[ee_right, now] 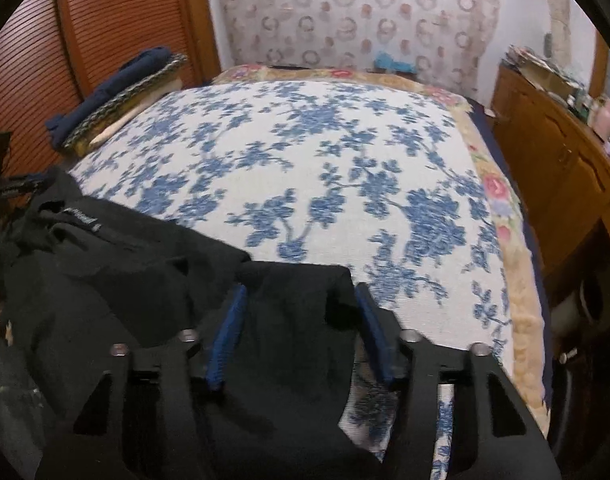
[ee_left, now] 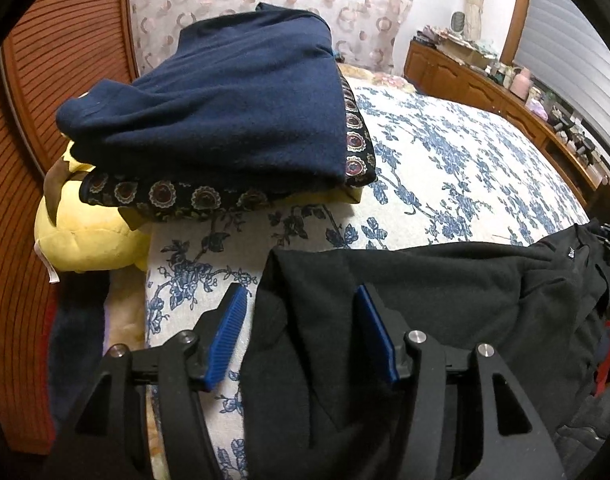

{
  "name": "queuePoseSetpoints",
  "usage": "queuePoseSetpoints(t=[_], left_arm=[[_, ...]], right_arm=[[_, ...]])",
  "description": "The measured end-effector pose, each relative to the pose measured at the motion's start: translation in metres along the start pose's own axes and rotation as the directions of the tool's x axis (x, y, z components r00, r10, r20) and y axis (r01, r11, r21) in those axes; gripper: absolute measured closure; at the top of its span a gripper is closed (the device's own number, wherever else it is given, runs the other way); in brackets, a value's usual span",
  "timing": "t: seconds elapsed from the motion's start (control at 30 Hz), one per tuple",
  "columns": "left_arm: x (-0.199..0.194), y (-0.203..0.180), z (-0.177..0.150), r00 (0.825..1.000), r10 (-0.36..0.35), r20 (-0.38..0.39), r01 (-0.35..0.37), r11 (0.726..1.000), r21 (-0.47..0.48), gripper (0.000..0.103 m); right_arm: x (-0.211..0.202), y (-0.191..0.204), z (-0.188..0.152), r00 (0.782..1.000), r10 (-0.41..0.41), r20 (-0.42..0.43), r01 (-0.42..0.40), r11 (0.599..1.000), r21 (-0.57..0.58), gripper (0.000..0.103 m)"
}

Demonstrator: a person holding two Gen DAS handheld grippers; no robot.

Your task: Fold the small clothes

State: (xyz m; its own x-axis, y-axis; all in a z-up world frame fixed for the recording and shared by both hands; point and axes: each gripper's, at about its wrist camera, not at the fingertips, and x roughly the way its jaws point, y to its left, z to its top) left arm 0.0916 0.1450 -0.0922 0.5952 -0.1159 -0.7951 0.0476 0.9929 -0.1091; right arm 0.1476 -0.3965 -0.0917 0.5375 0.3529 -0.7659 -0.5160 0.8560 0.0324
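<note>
Your left tool point(ee_left: 301, 332) stood wide, both blue pads clear of cloth, straddling the left corner of the black garment point(ee_left: 425, 288) on the bed point(ee_left: 445, 168). One pad sat over bare bedspread, the other over the black fabric, so nothing was gripped. Your right tool point(ee_right: 301, 332) also looked apart, with the garment's right corner lying between the pads; that view was blurred, so I can't say for sure the pads weren't touching cloth, but it read as open.

The black garment lay flat along the near edge of the bed, label point(ee_left: 569, 252) up, some bunching toward the middle. Judgement: you were at the pick-up for the first fold.

To do it well, you needed to bring both tools low enough to catch only the top layer at each corner, close them at the same time, and keep the edge taut between them before lifting. Watch for pinching the bedspread with the left pad.

Further out, the finished stack sat at the bed's far left: navy garment point(ee_left: 225, 100) over a patterned cloth point(ee_left: 177, 196), beside a yellow plush point(ee_left: 85, 236).
</note>
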Motion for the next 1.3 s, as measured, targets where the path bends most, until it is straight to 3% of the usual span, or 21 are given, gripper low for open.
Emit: queuePoseSetpoints(t=[0.07,0.33,0.43,0.53,0.6,0.63,0.77,0.87,0.9,1.03,1.13,1.3], left_arm=[[0.001,0.002,0.004,1.0,-0.011,-0.018,0.011,1.0,0.0,0.046],[0.006,0.004,0.01,0.999,-0.018,-0.034,0.019,1.0,0.02,0.046],[0.006,0.003,0.009,1.0,-0.017,-0.024,0.018,0.999,0.031,0.048],[0.003,-0.001,0.005,0.999,-0.045,-0.023,0.047,0.997,0.059,0.064],[0.0,-0.002,0.003,0.997,-0.079,-0.026,0.08,0.995,0.057,0.079],[-0.001,-0.003,0.002,0.996,-0.088,-0.024,0.09,0.994,0.057,0.091],[-0.033,-0.013,-0.003,0.992,-0.105,0.068,0.101,0.993,0.064,0.096],[-0.084,-0.018,-0.003,0.969,-0.147,0.2,0.139,0.989,0.054,0.097],[-0.107,-0.02,-0.003,0.954,-0.156,0.257,0.146,0.988,0.057,0.097],[-0.161,-0.023,0.005,0.916,-0.155,0.37,0.139,0.988,0.071,0.098],[-0.201,-0.026,0.016,0.874,-0.183,0.451,0.155,0.983,0.097,0.098],[-0.255,-0.026,0.04,0.806,-0.173,0.566,0.125,0.984,0.123,0.098]], right_arm=[[0.0,0.007,0.0,1.0,0.014,0.0,-0.014,1.0,-0.027,0.082],[0.0,0.013,-0.002,1.0,0.013,0.004,-0.013,0.999,-0.043,0.084],[-0.001,0.014,-0.002,1.0,0.018,0.006,-0.018,0.999,-0.046,0.091],[-0.005,0.017,-0.003,1.0,0.017,0.02,-0.016,0.999,-0.044,0.095],[-0.013,0.02,-0.003,0.998,0.023,0.059,-0.02,0.999,-0.041,0.097],[-0.023,0.023,-0.002,0.995,0.031,0.092,-0.027,0.999,-0.041,0.097],[-0.06,0.032,0.003,0.979,0.037,0.201,-0.031,0.999,-0.033,0.098],[-0.092,0.035,0.011,0.963,0.01,0.269,-0.019,0.999,0.032,0.098],[-0.103,0.036,0.015,0.956,0.012,0.293,-0.027,0.999,0.048,0.098],[-0.152,0.053,0.033,0.912,0.017,0.411,-0.027,0.999,0.019,0.099],[-0.186,0.069,0.051,0.879,0.052,0.473,-0.036,0.998,-0.042,0.099],[-0.241,0.089,0.082,0.828,0.037,0.559,0.04,0.991,-0.126,0.099]])
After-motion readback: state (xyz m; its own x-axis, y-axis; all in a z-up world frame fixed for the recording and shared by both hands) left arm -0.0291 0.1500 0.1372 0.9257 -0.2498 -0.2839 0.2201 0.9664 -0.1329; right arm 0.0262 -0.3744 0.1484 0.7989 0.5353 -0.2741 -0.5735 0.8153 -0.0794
